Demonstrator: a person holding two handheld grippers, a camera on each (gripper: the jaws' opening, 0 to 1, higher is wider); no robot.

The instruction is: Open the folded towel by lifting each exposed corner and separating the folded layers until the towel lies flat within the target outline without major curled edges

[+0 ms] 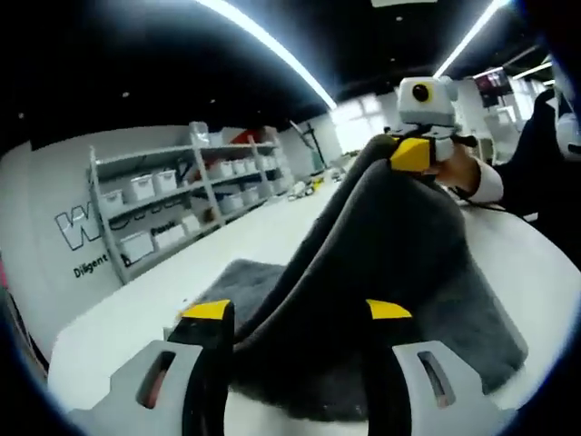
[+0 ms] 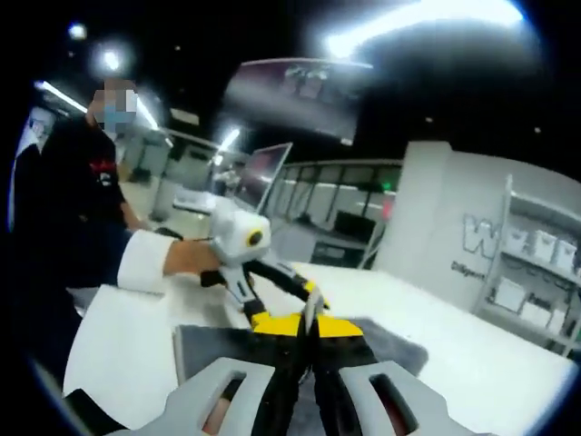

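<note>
A dark grey towel [image 1: 390, 236] lies on the white table [image 1: 272, 232], with one part pulled up into a tall ridge. My right gripper [image 1: 414, 154], held by a hand, is shut on the top of that ridge. In the right gripper view its yellow-tipped jaws [image 2: 309, 325] are pressed together on the towel [image 2: 386, 350]. My left gripper [image 1: 298, 313] is open low over the table, its jaws standing either side of the foot of the raised fold. The left gripper [image 2: 309, 295] comes in close to my right jaws, held by a hand with a white cuff.
Grey shelves with white bins [image 1: 182, 195] stand along the wall beyond the table, also seen at the far right as shelves [image 2: 536, 263]. A person in dark clothes [image 2: 64, 209] stands at the table's side. Bare table [image 2: 463, 354] surrounds the towel.
</note>
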